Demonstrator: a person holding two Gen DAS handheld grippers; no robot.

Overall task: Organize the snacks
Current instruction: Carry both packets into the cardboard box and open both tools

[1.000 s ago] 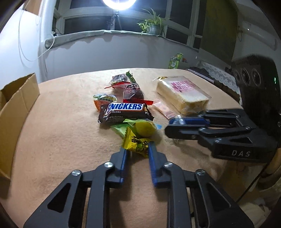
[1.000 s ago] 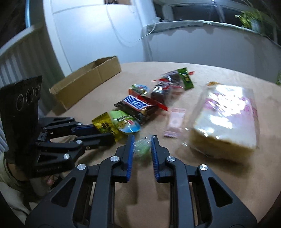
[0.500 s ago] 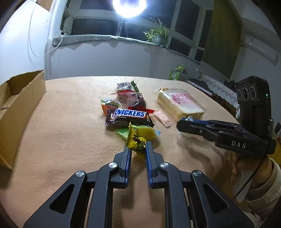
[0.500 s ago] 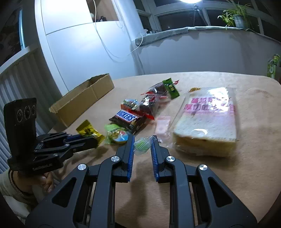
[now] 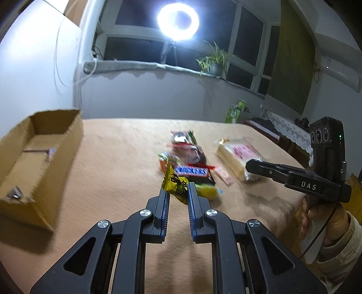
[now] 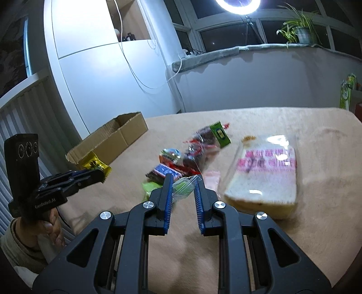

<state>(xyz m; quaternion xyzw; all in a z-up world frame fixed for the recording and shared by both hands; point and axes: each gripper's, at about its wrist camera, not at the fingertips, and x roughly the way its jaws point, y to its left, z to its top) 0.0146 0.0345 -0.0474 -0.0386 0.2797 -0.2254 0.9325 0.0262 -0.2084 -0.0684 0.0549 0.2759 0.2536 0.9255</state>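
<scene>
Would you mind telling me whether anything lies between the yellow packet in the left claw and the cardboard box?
Nothing visible does. The left claw holds the yellow packet lifted off the table, and only bare cloth lies between it and the open box to its left. The snack pile sits on the far side, away from the box.

lighting: your ring light [image 5: 178,20] blows out white against dark windows; room dim; snacks on worktop [image 5: 126,158] motion-blurred; fisheye bends edges, corners black.
</scene>
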